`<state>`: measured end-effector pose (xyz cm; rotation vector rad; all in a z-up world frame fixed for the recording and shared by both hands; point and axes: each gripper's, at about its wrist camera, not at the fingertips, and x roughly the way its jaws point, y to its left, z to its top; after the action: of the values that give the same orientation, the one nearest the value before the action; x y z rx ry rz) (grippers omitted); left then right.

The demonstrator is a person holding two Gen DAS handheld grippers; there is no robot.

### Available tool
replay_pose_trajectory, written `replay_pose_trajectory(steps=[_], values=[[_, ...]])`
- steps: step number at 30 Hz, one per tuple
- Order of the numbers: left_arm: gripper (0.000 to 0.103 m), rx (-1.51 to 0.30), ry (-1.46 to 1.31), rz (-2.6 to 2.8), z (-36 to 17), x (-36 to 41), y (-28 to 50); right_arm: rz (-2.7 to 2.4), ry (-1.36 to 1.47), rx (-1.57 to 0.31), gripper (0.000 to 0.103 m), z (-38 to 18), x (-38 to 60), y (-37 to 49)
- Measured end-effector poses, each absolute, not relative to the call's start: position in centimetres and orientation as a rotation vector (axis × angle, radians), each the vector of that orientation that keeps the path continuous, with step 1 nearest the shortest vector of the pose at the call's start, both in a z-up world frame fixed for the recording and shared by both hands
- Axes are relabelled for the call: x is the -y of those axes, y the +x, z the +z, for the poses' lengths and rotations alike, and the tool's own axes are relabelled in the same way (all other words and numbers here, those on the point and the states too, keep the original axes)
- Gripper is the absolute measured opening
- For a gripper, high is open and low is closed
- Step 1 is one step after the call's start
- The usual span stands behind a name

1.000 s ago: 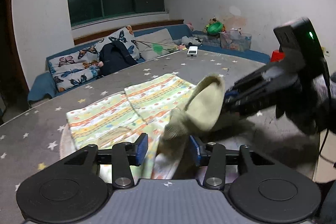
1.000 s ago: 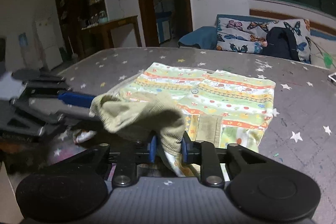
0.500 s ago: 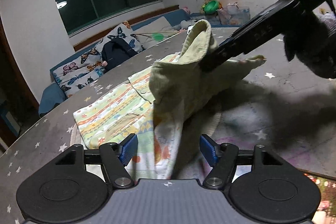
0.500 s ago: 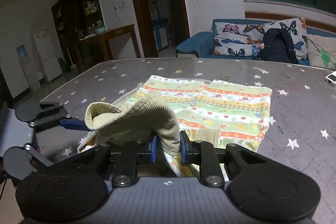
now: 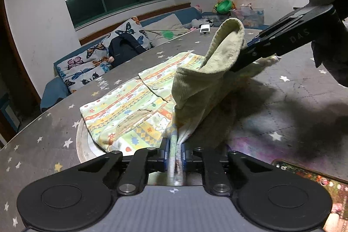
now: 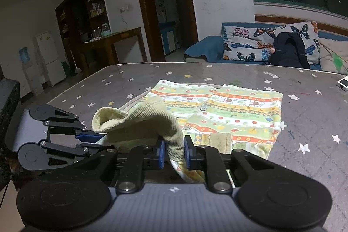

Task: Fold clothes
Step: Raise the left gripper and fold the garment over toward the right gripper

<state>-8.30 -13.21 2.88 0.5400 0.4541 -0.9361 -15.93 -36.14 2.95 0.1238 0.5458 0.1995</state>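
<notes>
The left tongs [image 5: 174, 150] pinch the printed edge of the garment [image 5: 134, 108], which lies half flat on the starred bench [image 5: 43, 145]; the right tongs [image 6: 174, 152] clamp its ribbed cuff [image 6: 152, 123] (lifted). Carry both corners level, keeping the fabric taut.

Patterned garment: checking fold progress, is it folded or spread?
Partly folded: patterned garment lies flat, its ribbed cuff lifted by both grippers.

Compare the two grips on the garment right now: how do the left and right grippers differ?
The left gripper pinches thin patterned fabric low by the table; the right gripper clamps the thicker ribbed yellow-green cuff. The left's pads sit nearly together; the right's stand wider apart around bunched cloth. Both are shut on the same garment.
</notes>
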Motion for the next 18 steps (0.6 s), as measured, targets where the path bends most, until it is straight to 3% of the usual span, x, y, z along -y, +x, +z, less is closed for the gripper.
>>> replay_pose_trajectory(steps=[18], values=[[0.011,-0.486,0.524,-1.060,7.0,8.1,-12.8,0.277,0.077,-0.542,0.013,6.7,33.6,-23.0]])
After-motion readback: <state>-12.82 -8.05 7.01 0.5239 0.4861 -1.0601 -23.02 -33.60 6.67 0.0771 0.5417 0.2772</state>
